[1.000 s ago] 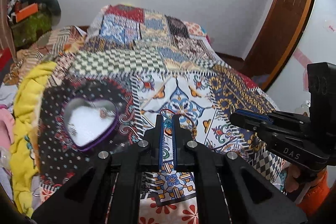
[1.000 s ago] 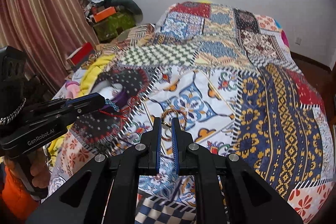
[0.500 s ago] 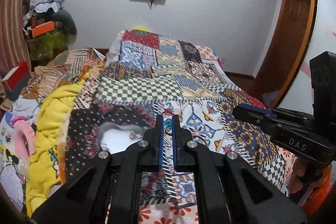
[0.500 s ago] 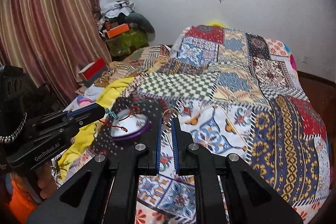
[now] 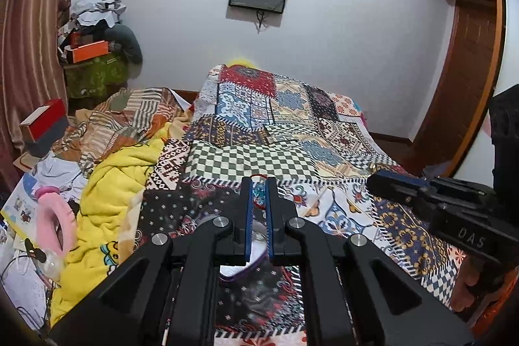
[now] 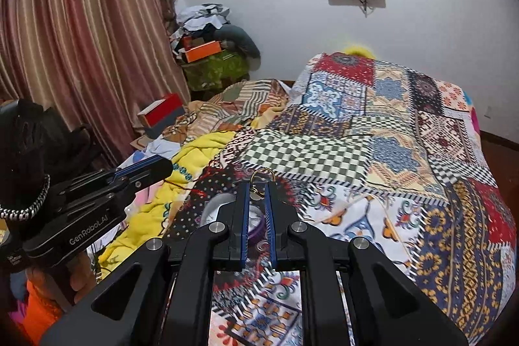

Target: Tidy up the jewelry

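My left gripper is shut on a blue-bead bracelet with a red cord, held above the patchwork bedspread. Below and behind its fingers lies a heart-shaped box with a purple rim and white inside, mostly hidden. My right gripper is shut on a thin gold hoop that sticks up from its fingertips. The same heart-shaped box lies under these fingers. The left gripper shows at the left with the bracelet's beads at its tip. The right gripper shows at the right.
A yellow blanket is bunched along the bed's left side, beside a pink ring-shaped item. A red and grey box and piled clutter stand by the curtain. A person's hand holds the right gripper's handle.
Both grippers have lifted and tilted up, so more wall and screen show. The heart-shaped box has slid from ahead of the fingers to beneath them. Both still hold their jewelry.
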A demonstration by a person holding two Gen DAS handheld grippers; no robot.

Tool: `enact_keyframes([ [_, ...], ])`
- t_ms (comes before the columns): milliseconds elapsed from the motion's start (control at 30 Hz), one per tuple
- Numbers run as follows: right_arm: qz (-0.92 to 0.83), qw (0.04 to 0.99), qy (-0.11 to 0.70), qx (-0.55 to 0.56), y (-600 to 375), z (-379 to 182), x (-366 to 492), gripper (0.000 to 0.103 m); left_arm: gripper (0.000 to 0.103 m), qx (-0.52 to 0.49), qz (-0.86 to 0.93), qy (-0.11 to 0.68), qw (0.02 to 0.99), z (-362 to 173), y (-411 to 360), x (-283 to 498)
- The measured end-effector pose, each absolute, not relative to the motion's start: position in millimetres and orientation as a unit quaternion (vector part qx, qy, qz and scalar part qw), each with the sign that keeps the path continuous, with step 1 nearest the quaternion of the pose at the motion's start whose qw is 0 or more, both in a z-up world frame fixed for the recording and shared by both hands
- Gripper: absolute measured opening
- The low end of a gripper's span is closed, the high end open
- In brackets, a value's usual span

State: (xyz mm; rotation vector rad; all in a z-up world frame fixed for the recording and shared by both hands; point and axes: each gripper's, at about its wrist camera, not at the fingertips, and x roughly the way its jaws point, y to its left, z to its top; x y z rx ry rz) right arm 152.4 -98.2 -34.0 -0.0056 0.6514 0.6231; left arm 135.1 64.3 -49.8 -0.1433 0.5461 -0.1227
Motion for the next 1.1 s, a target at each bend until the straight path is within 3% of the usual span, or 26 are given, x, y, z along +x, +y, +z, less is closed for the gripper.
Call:
enact_keyframes([
  [1100,0.360,0.824,0.436,-0.033,-18,-136,202,0.009,0.005,-0.096,-0.048,0.372,0.922,-139,96,191],
])
